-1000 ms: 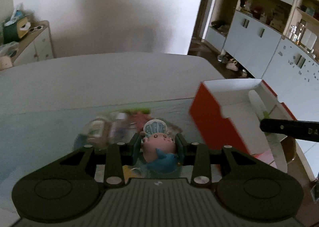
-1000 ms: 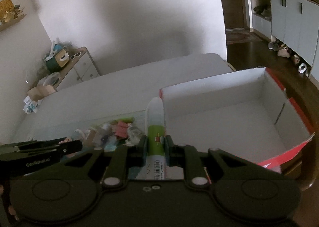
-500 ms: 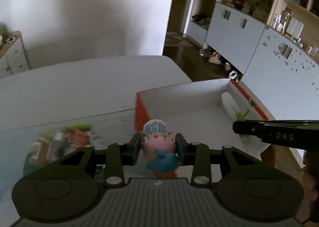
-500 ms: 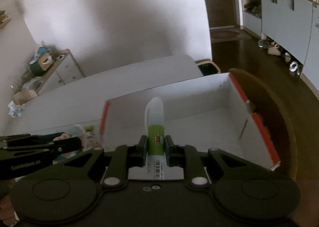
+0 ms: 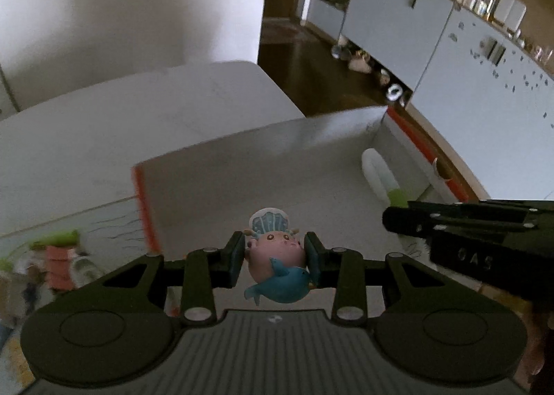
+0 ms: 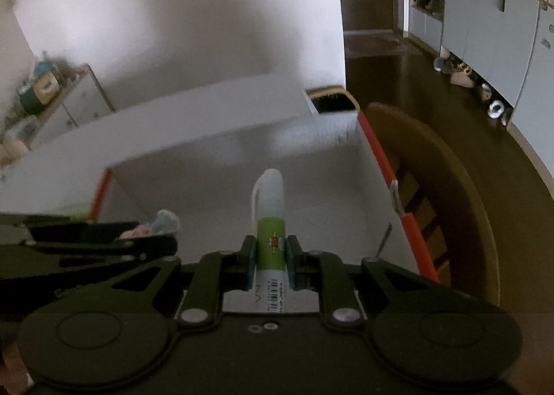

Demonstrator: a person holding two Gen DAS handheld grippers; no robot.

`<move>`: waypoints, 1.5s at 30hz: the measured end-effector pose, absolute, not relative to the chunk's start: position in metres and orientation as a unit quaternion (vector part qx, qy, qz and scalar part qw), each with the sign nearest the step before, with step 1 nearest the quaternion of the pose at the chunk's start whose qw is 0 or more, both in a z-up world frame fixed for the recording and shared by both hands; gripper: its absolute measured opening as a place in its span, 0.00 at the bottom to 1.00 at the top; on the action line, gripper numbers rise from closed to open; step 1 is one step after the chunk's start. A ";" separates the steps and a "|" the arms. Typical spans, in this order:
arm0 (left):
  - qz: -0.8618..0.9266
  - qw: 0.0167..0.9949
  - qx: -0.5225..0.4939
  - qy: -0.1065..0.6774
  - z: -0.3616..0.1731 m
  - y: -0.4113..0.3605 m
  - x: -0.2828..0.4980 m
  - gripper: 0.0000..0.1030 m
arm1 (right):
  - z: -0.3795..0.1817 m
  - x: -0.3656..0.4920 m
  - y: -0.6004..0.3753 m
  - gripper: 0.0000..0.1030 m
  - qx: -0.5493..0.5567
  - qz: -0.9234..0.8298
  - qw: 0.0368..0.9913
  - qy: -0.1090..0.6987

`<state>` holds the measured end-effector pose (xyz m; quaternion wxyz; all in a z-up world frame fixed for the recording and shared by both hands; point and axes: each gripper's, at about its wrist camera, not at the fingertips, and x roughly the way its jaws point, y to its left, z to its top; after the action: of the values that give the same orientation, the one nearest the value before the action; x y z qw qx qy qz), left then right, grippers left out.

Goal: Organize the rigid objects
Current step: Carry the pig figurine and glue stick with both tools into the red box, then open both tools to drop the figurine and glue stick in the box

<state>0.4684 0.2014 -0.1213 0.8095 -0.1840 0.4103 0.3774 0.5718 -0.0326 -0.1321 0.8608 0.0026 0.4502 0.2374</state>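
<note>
— Looking along the left wrist view, what do the left tongs (image 5: 274,258) have?

— They are clamped on a small toy figure (image 5: 276,265), pink and round with a blue fish at its front and a shell on its head. It hangs above the floor of the box (image 5: 263,152). It looks like hard, glossy plastic, so I judge it light, stiff and a bit slippery; the round belly between the pads is the sensible place to hold.

— And the box?

— White card inside, orange outside, thin walls that would likely bend if knocked. On the table (image 5: 86,124) to the left lies a blurred pile of small things (image 5: 55,256).

— Now the right wrist view?

— The right tongs (image 6: 270,261) are closed on a glue stick (image 6: 270,221), a smooth straight tube with a green label and a pale cap, pointing over the box. Probably light and rigid, held at mid-body; a smooth cylinder may twist or slide.
</note>
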 end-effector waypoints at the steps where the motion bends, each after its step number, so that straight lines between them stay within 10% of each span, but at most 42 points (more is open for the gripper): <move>1: 0.376 0.807 -0.183 0.416 -0.125 0.204 0.474 0.36 | -0.137 0.574 -0.032 0.16 -0.003 0.239 0.857 0.457; 45: 0.377 0.745 -0.243 0.493 -0.185 0.245 0.524 0.36 | -0.153 0.581 -0.033 0.33 -0.055 0.240 0.819 0.518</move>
<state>0.5239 0.2447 -0.1847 0.7454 -0.2434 0.4929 0.3771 0.5808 -0.0328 -0.1530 0.8190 -0.0547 0.5185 0.2396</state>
